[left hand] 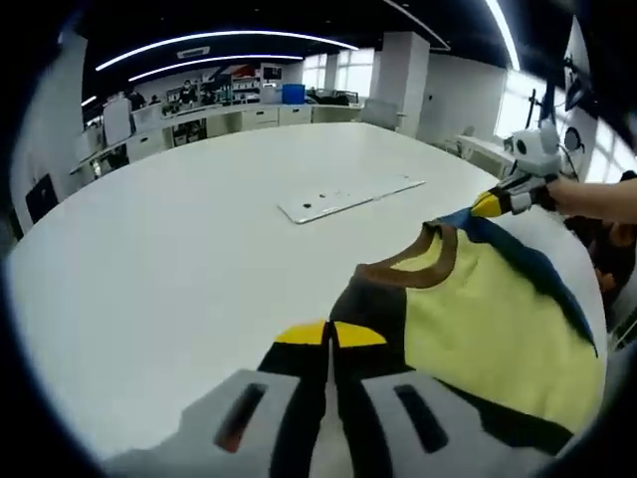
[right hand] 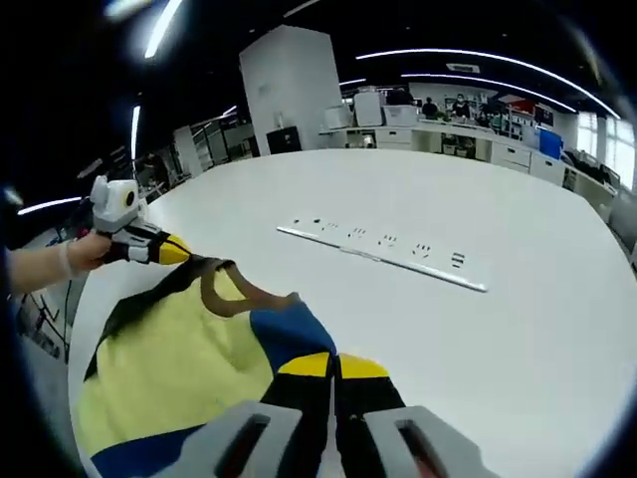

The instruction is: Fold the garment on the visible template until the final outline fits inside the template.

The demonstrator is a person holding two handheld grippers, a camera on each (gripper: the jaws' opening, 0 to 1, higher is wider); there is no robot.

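Lifted off the white table (left hand: 149, 279) at its near edge: a yellow shirt with blue and black panels and a brown collar (left hand: 478, 319), pinched at each shoulder corner. Left gripper (left hand: 329, 334) jaws pressed together on black fabric, right gripper (right hand: 333, 365) jaws likewise on blue, probably to spread the shirt flat. No template made out; only a flush socket strip (right hand: 383, 251) beyond.

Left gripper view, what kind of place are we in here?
Probably an open-plan office or lab: a large white table with a flush socket strip, desks with cabinets at the back, and curved ceiling light strips.
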